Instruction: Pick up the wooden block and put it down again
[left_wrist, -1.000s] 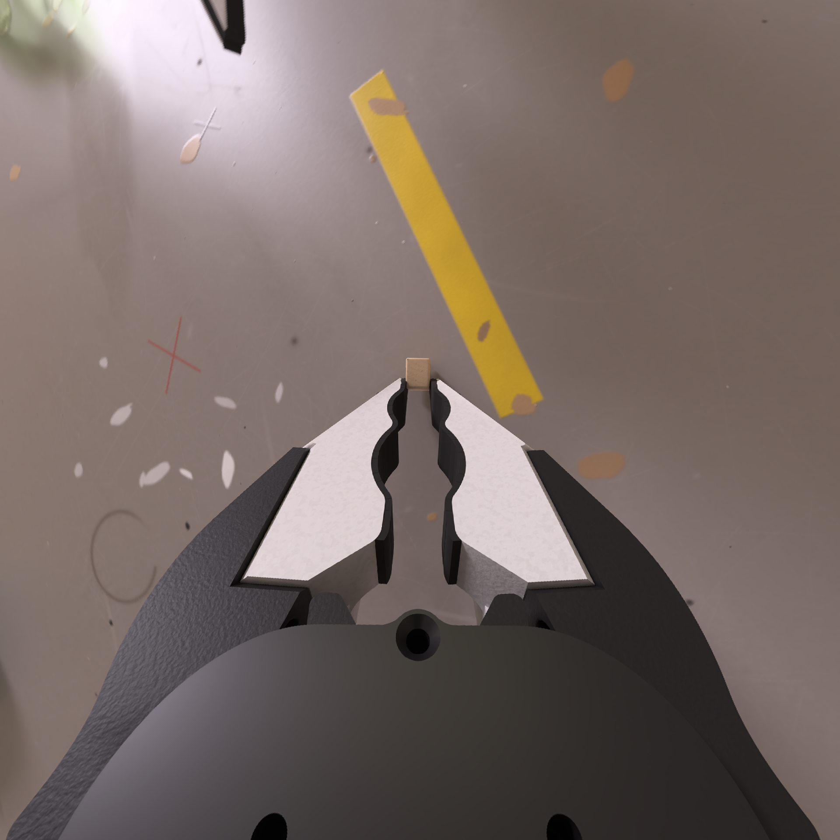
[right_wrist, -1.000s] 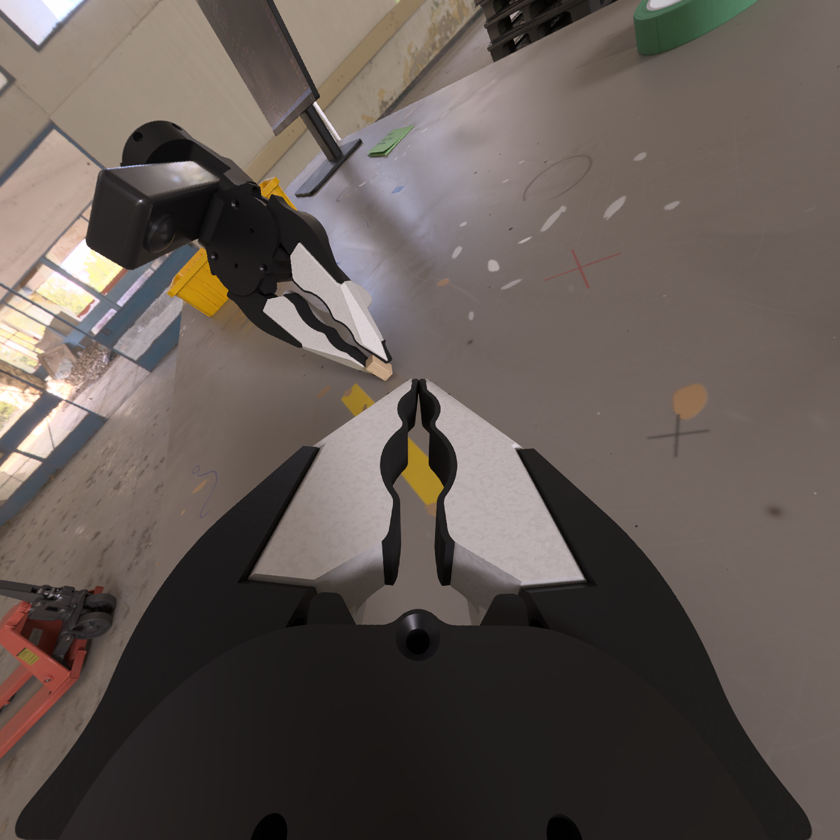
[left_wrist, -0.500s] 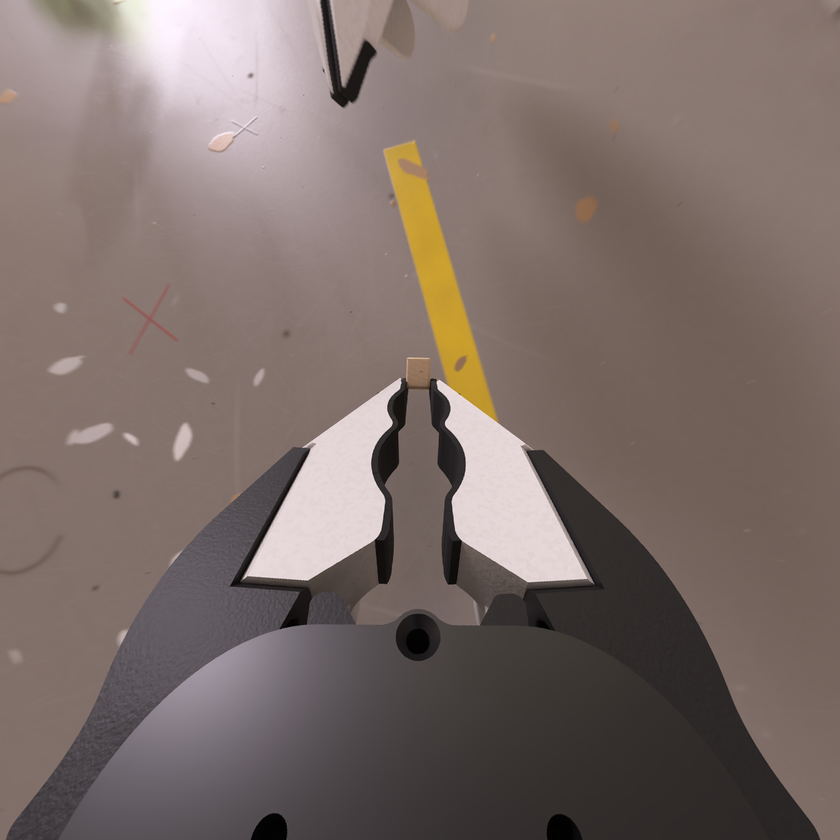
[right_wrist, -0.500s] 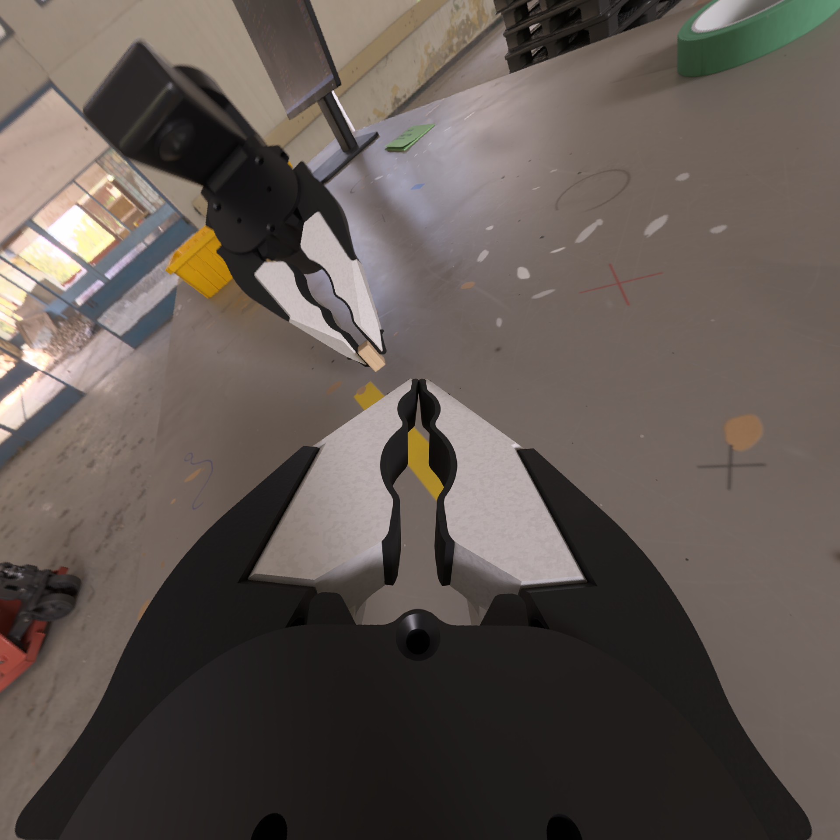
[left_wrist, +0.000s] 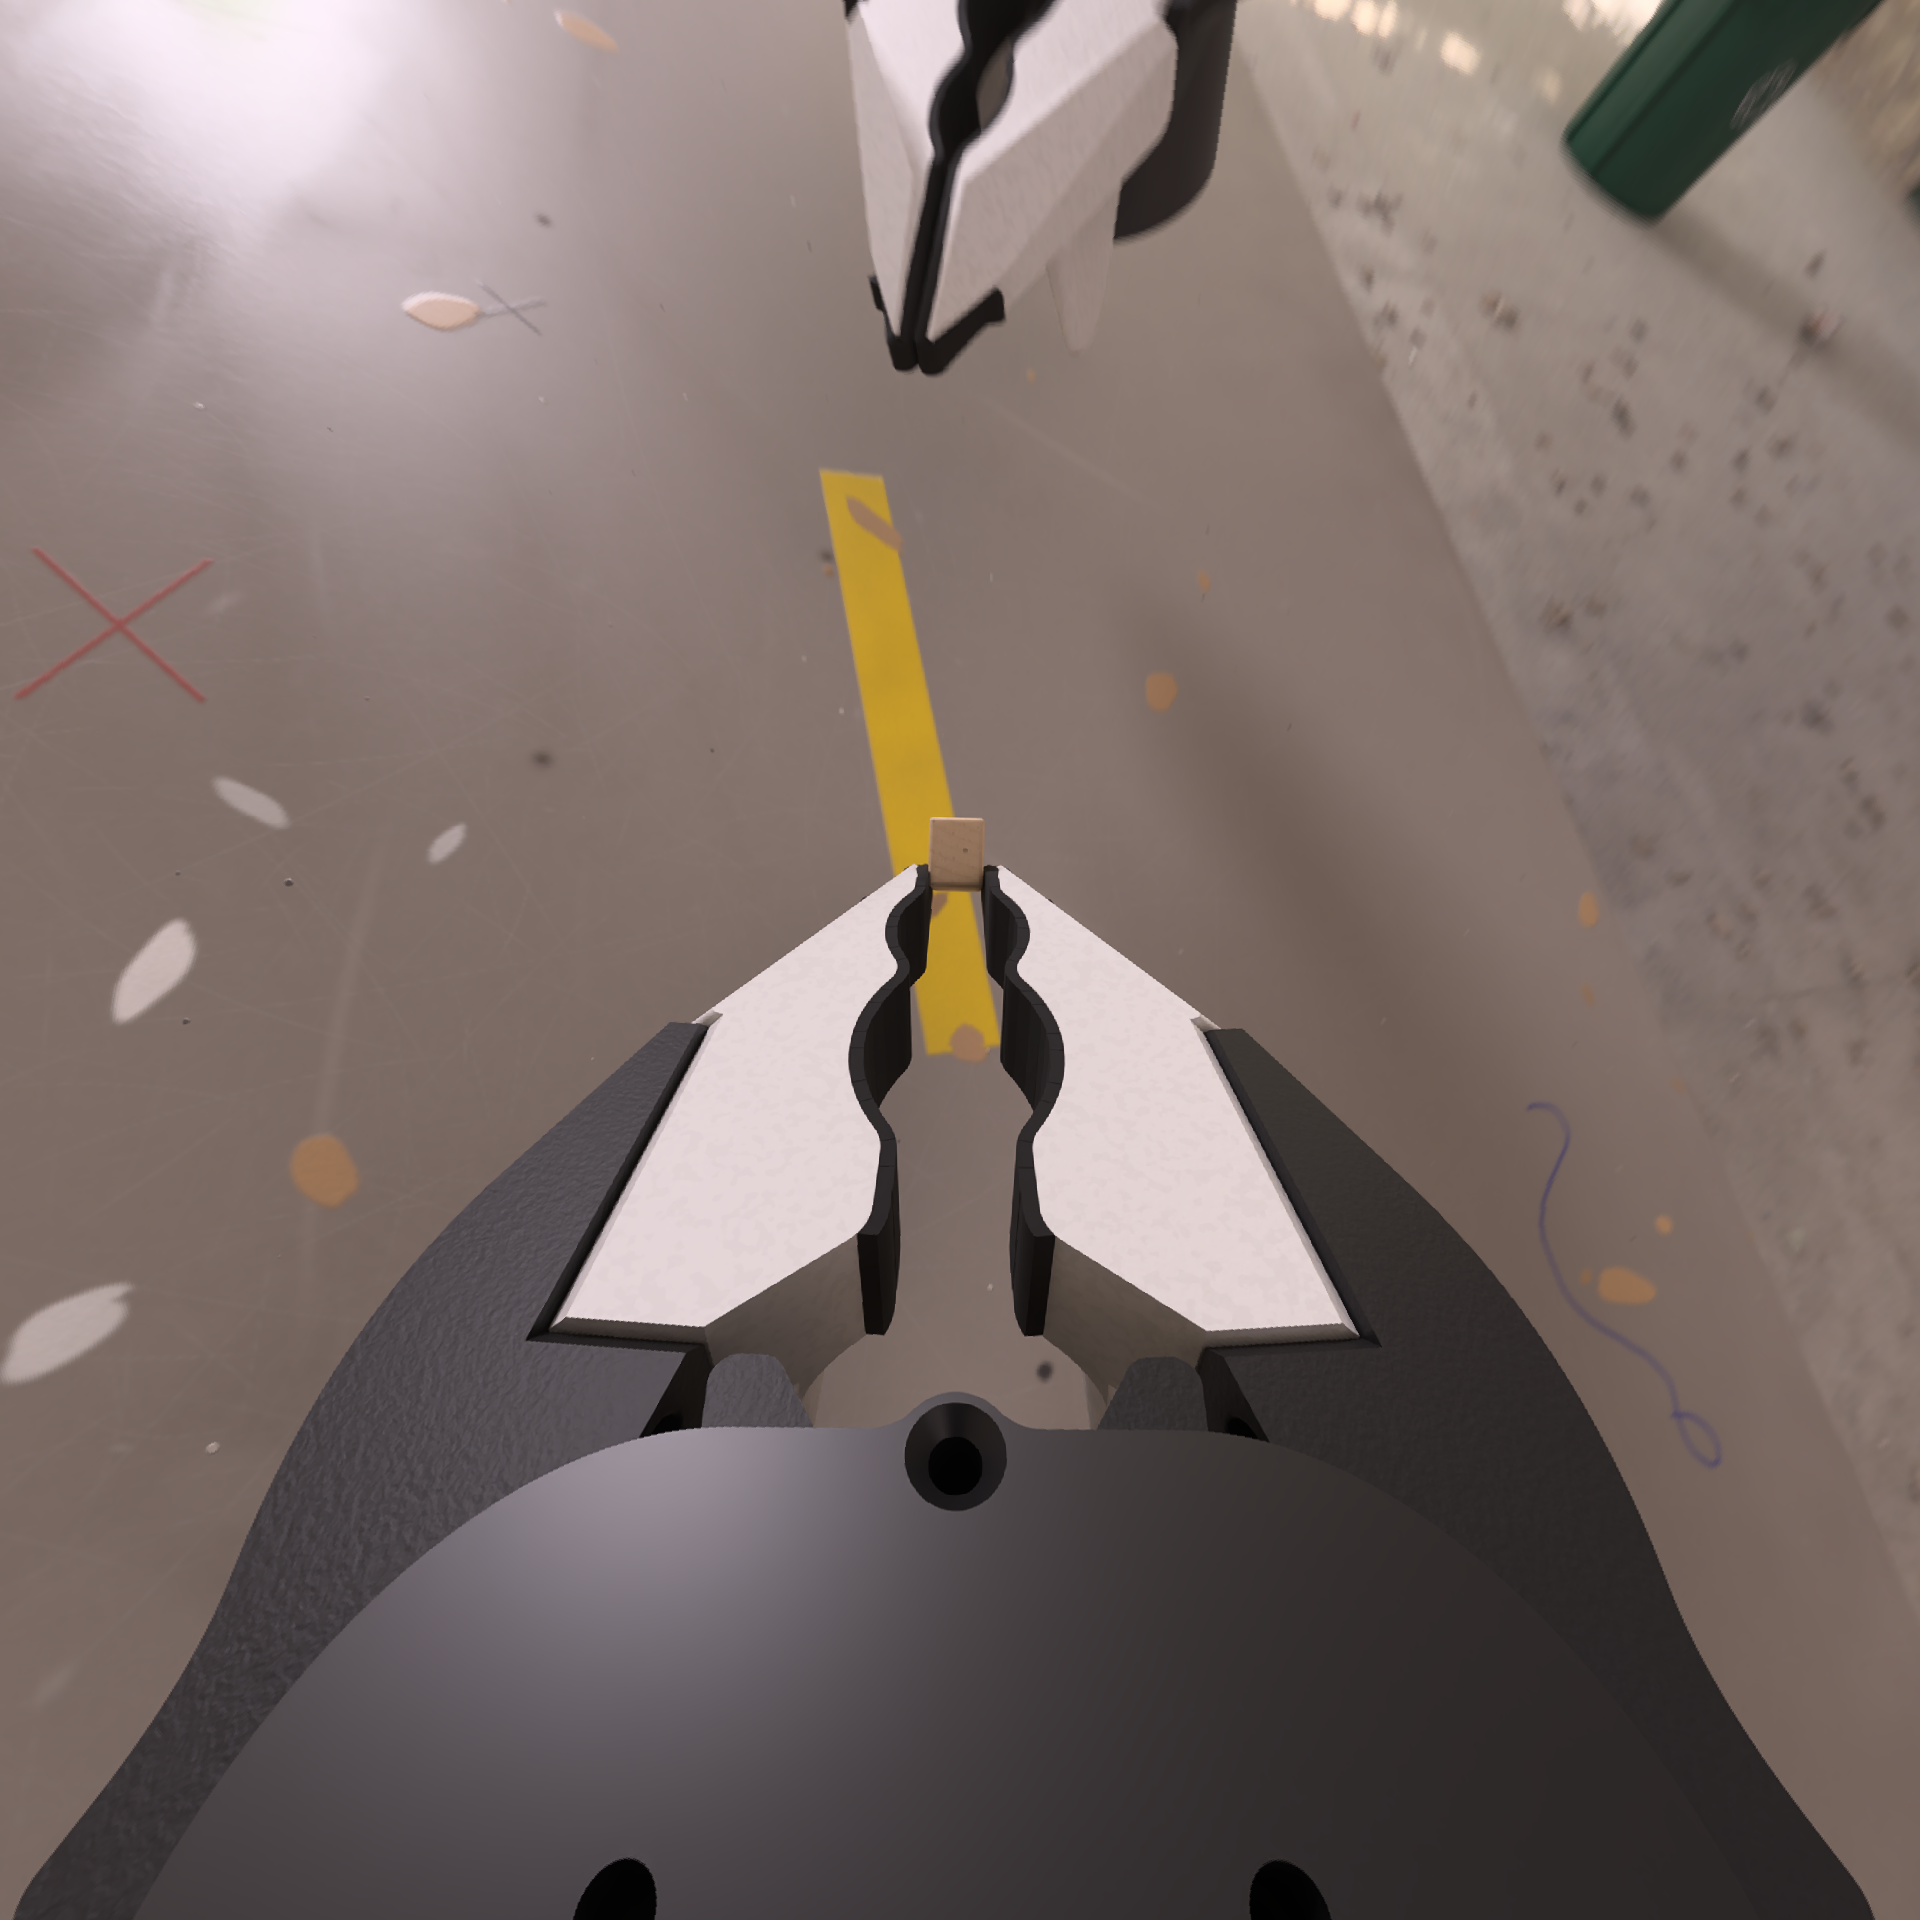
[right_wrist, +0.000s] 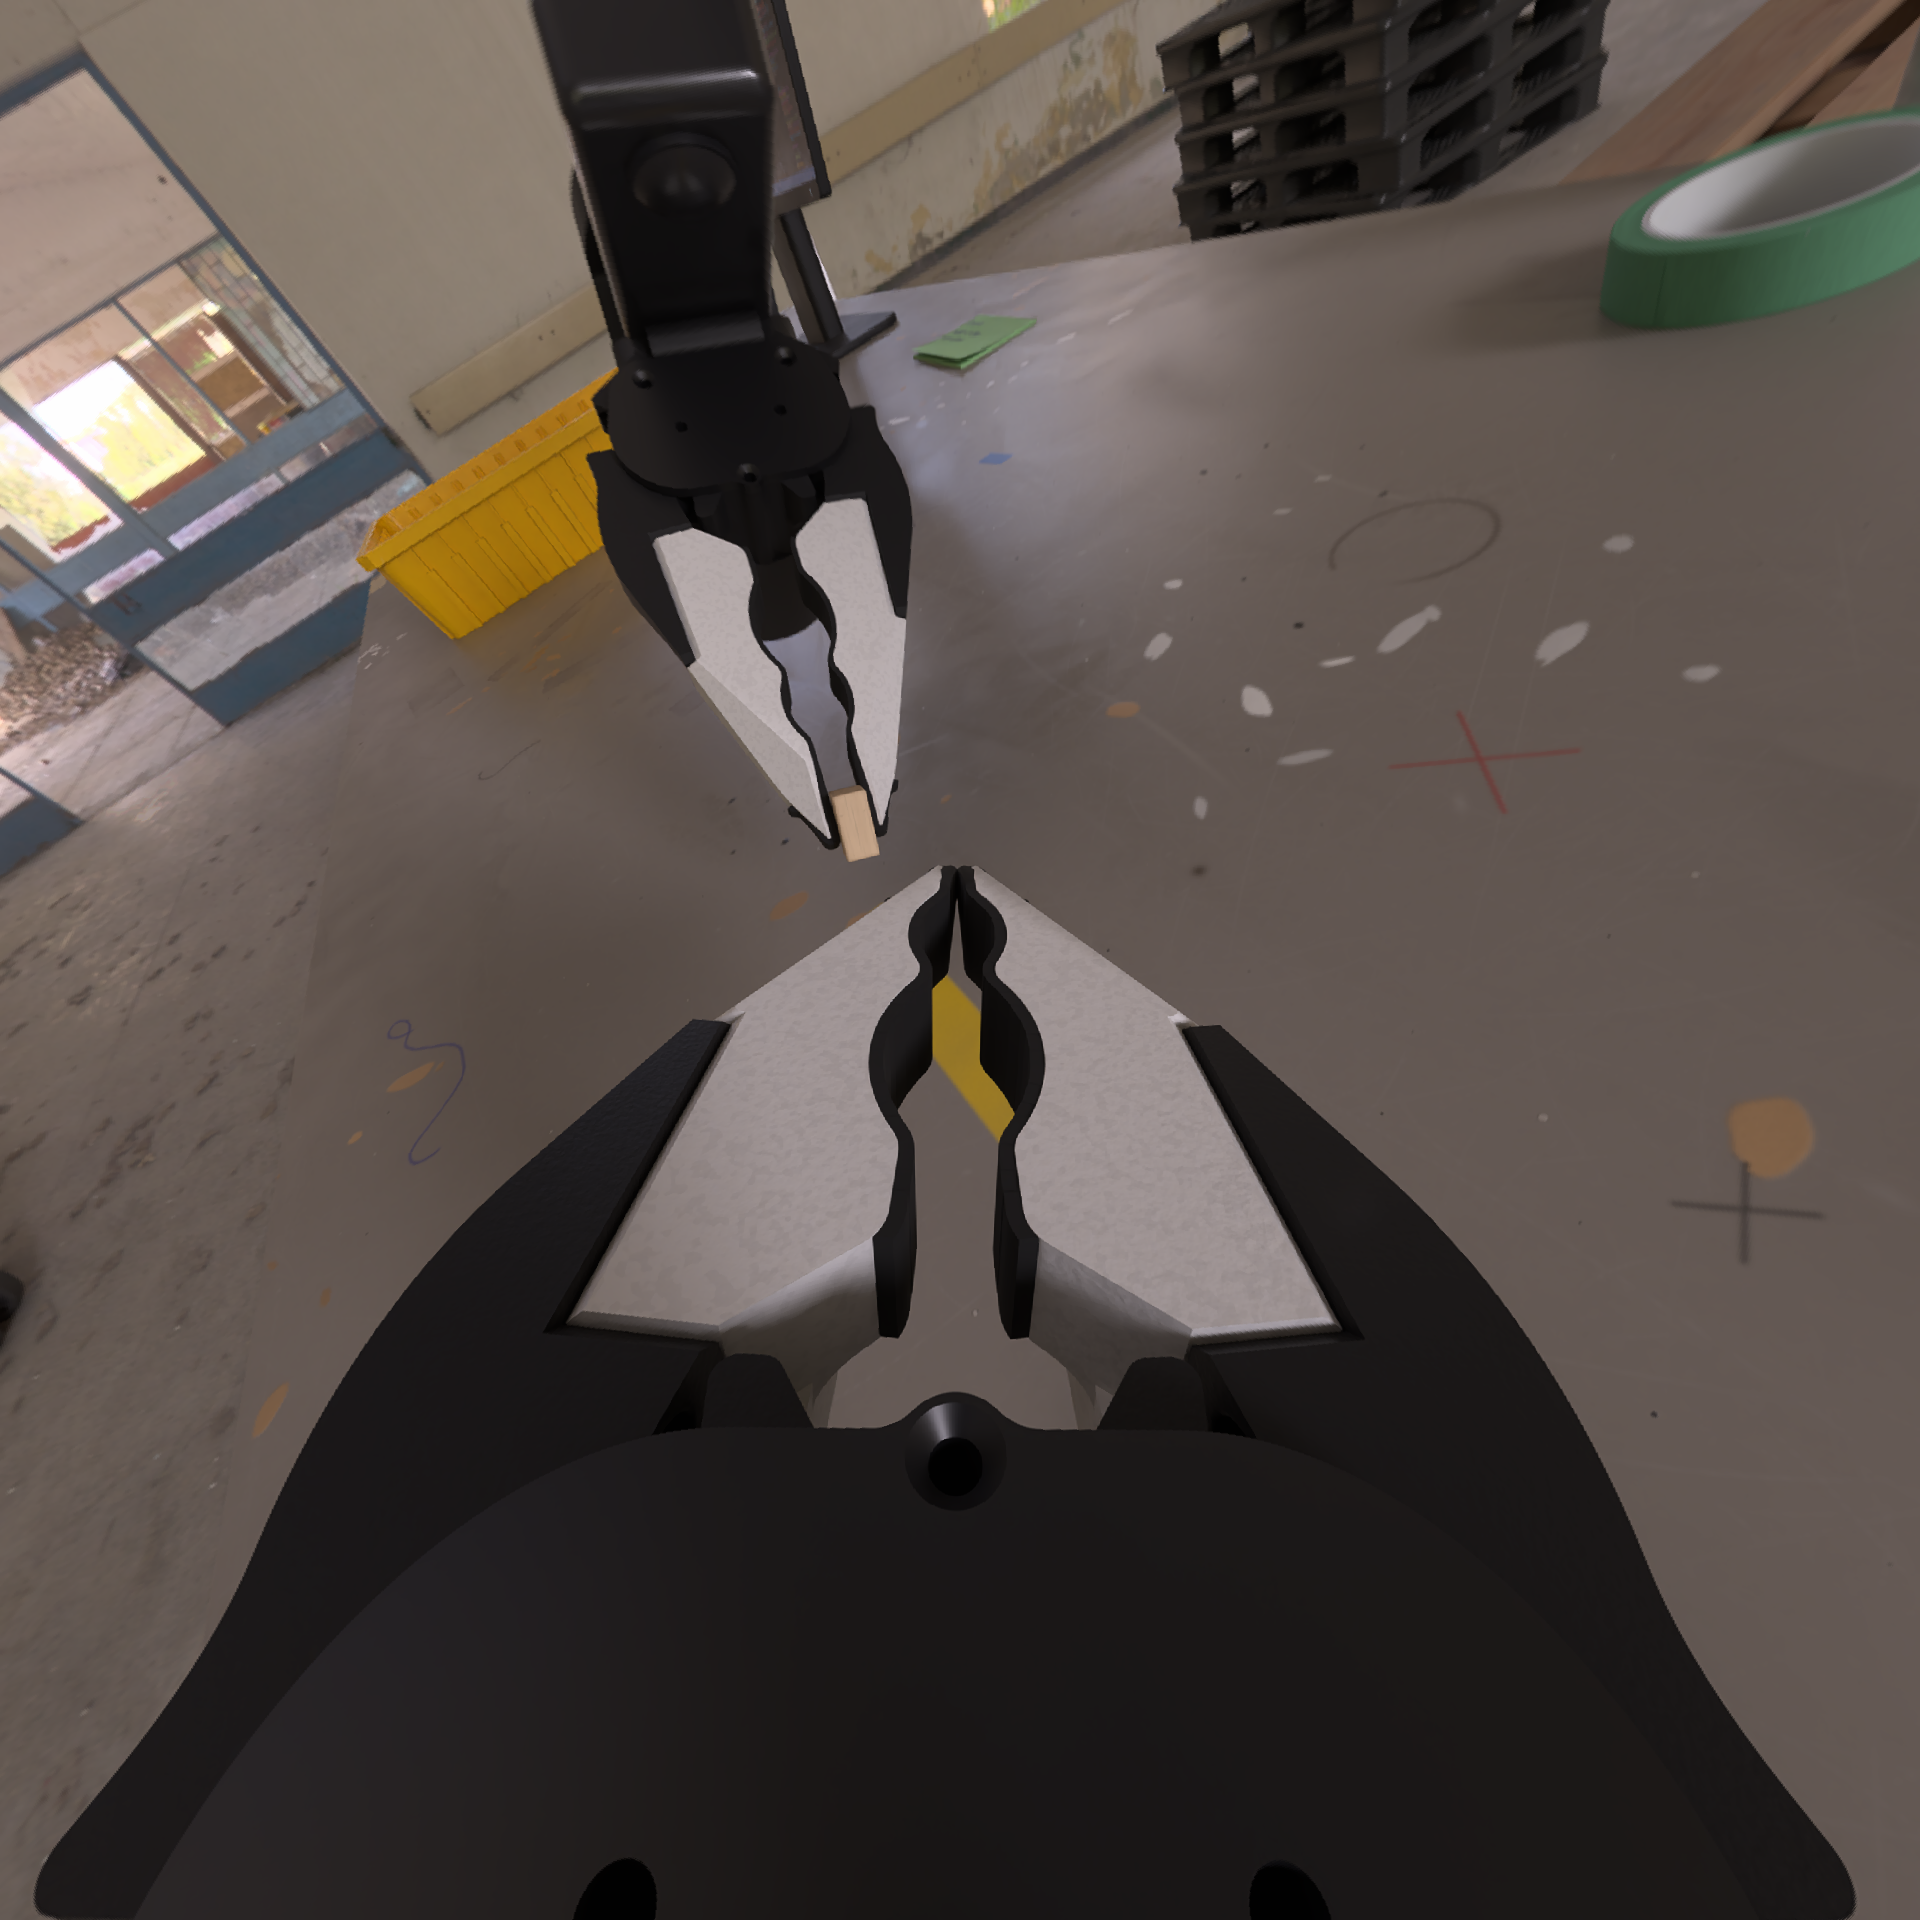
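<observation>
My left gripper (left_wrist: 956, 881) is shut on a small pale wooden block (left_wrist: 957, 852) at its fingertips and holds it above the grey table (left_wrist: 416, 520). The right wrist view shows that gripper (right_wrist: 854, 821) pointing down with the block (right_wrist: 854, 823) sticking out below its tips, clear of the surface. My right gripper (right_wrist: 954, 881) is shut and empty, its tips just in front of the block. It also shows in the left wrist view (left_wrist: 920, 358), hanging at the top.
A yellow tape strip (left_wrist: 894, 707) lies on the table under the block. A green tape roll (right_wrist: 1766, 229) is at the far right, a green pad (right_wrist: 971, 341) and a black stand (right_wrist: 821, 281) at the back. A yellow bin (right_wrist: 488, 530) stands beyond the left edge.
My left gripper has lifted and swung with the block, turning from a slant to nearly vertical. The right gripper has come closer to it.
</observation>
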